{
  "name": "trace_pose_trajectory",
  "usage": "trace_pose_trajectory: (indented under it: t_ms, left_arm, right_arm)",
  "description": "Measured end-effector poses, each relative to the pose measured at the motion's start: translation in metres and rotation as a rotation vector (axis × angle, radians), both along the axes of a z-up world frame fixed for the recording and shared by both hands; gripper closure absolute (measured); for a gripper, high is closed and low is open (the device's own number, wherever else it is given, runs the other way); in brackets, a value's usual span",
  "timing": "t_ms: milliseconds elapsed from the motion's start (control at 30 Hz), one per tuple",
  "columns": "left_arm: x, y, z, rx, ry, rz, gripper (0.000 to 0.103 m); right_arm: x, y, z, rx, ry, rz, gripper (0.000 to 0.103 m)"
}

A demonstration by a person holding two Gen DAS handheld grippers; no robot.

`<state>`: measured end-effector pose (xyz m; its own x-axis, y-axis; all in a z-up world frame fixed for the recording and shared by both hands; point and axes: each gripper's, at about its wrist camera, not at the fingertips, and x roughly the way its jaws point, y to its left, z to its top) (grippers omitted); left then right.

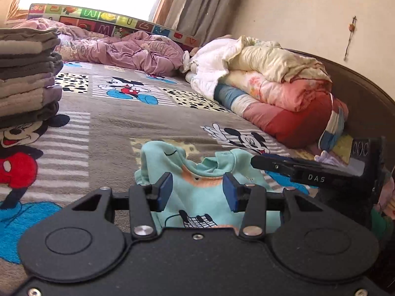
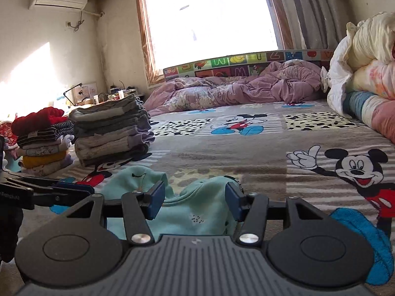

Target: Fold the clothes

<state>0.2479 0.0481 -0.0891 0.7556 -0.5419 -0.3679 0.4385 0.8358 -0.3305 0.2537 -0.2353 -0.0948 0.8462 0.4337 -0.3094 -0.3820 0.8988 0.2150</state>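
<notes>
Grey cartoon blanket covers the bed [image 2: 222, 153], and on it, nearest us, lies the one mint top [image 1: 205, 197], rumpled, its neck bunched up. Two stacks of folded clothes stand to the left: a tall grey stack [image 2: 111, 130] and a smaller mixed stack [image 2: 44, 145] beyond it. We hold two grippers. The left gripper [image 1: 197, 191] has its fingers about half open over the top, gripping nothing we can see; the right gripper [image 2: 195, 202] likewise stands half open astride the cloth, pads off it. We judge the risk to be pinching only one layer of the bunched neck, so the fold drags crooked, or the two grippers colliding, being close together.
</notes>
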Motion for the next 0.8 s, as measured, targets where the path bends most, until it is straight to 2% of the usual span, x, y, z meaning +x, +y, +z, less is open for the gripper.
trace_pose_trajectory:
  t_ms: [100,167,267,333,400,467,500,567,667,733,800]
  left_arm:
    - [0.000,-0.004,0.002,0.005,-0.010,-0.029,0.060]
    - [-0.003,-0.007,0.004,0.004,-0.034,-0.058,0.060]
    - [0.000,-0.010,0.003,-0.001,-0.055,-0.061,0.060]
    - [0.013,-0.016,-0.006,0.060,-0.008,-0.056,0.060]
    - [0.031,-0.022,-0.024,0.138,0.096,-0.064,0.060]
    - [0.033,-0.017,-0.020,0.095,0.099,-0.069,0.060]
    - [0.031,-0.015,-0.014,0.078,0.074,-0.071,0.060]
    - [0.026,-0.011,-0.001,0.060,-0.023,-0.071,0.060]
    - [0.038,-0.010,0.004,0.064,-0.100,-0.039,0.060]
    - [0.046,-0.011,-0.002,0.064,-0.107,-0.037,0.060]
    - [0.051,-0.017,-0.010,0.117,-0.089,-0.047,0.060]
  right_arm:
    - [0.019,-0.017,-0.013,0.109,0.066,-0.035,0.050]
    - [0.025,-0.022,-0.016,0.164,0.072,-0.030,0.054]
    - [0.031,-0.018,-0.017,0.177,0.066,0.023,0.059]
    - [0.044,-0.017,-0.025,0.190,0.121,0.041,0.059]
    - [0.060,-0.022,-0.037,0.232,0.222,0.038,0.060]
    - [0.067,-0.027,-0.046,0.282,0.276,0.030,0.061]
    - [0.067,-0.028,-0.047,0.293,0.283,0.024,0.061]
    - [0.058,-0.028,-0.036,0.274,0.218,0.004,0.061]
    - [0.042,-0.022,-0.013,0.163,0.053,-0.036,0.061]
    - [0.034,-0.013,-0.002,0.112,-0.039,0.028,0.061]
    - [0.032,-0.001,0.000,0.074,-0.069,0.115,0.061]
